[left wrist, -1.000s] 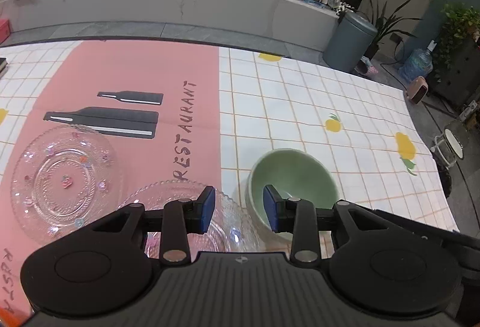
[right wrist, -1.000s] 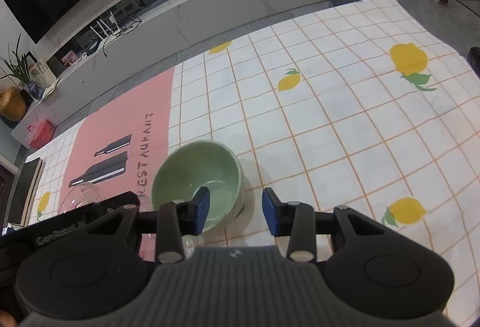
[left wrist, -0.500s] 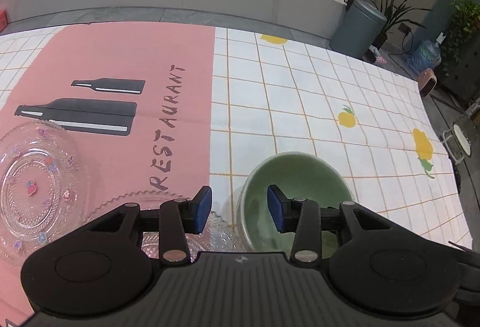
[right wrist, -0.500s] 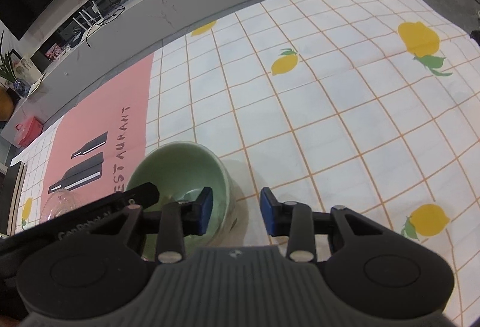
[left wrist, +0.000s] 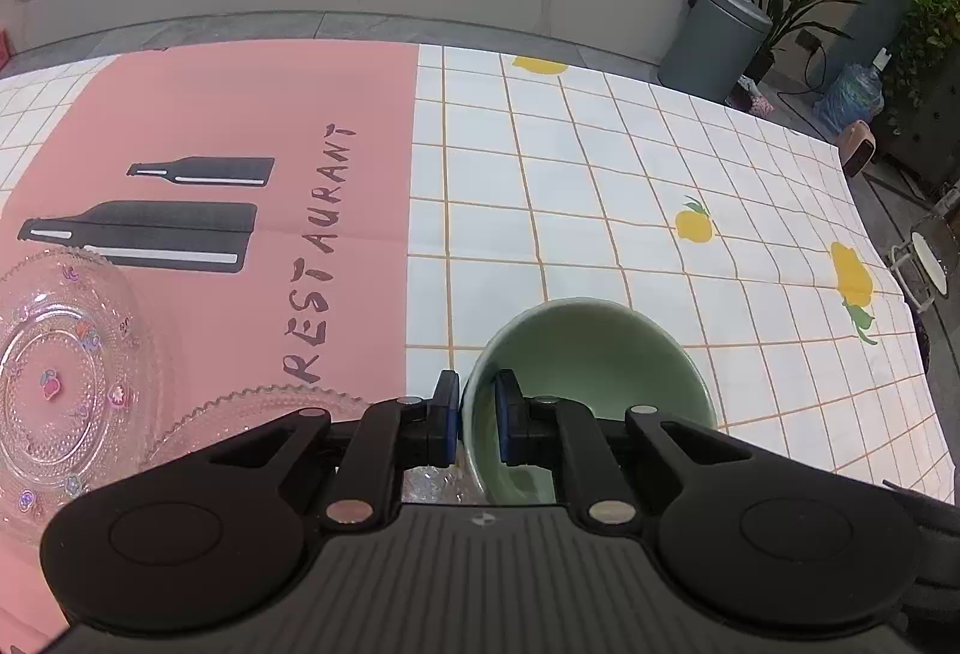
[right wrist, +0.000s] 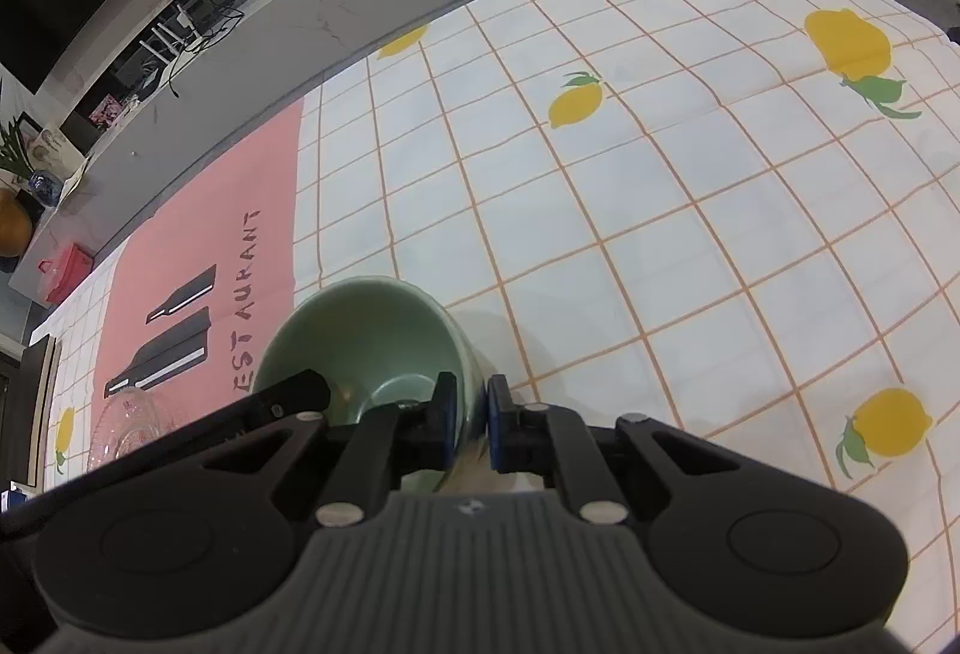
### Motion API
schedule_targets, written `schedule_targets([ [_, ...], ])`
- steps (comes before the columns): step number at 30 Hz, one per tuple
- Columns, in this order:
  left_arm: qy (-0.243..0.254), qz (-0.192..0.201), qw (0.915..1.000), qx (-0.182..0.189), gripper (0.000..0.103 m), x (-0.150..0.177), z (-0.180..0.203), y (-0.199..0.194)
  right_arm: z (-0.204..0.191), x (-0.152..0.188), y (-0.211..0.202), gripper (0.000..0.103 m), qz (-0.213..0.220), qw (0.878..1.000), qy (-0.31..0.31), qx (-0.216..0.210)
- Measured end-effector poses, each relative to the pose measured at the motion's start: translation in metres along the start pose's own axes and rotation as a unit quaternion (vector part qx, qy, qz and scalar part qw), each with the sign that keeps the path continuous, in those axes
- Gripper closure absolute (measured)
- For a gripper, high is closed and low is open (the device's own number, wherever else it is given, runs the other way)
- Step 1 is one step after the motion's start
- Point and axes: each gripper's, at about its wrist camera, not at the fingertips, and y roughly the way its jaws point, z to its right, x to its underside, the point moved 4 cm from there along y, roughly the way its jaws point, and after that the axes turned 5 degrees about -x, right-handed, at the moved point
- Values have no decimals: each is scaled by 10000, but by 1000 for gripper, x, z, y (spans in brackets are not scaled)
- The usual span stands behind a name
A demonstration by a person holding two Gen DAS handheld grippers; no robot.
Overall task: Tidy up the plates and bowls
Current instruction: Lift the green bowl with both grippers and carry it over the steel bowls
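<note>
With both grippers clamped on the green bowl (left wrist: 591, 366), left fingers (left wrist: 447, 417) closing across its left rim, right fingers (right wrist: 445, 423) across its right rim, it sits between them on the table (left wrist: 600, 186), just right of the glass plates (left wrist: 66, 372).

"RESTAURANT" runs in dark capitals along the pink panel (left wrist: 240, 114) of the tablecloth (left wrist: 600, 186); nothing else legible.

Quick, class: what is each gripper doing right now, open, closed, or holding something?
Left gripper: closing on the green bowl, its rim between the pads.
Right gripper: closed on the opposite rim of the same bowl.
</note>
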Motion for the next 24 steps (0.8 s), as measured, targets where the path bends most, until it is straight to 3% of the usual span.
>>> schedule_targets([
  [11,-171,141,9997,58,90,-1,-4,-25,-8,-2,-20,95,89,9999,26,-70],
  [24,-217,328,9992,-12,91,14,-11,-94,-30,26,-79,95,222,9991,-63,-342],
])
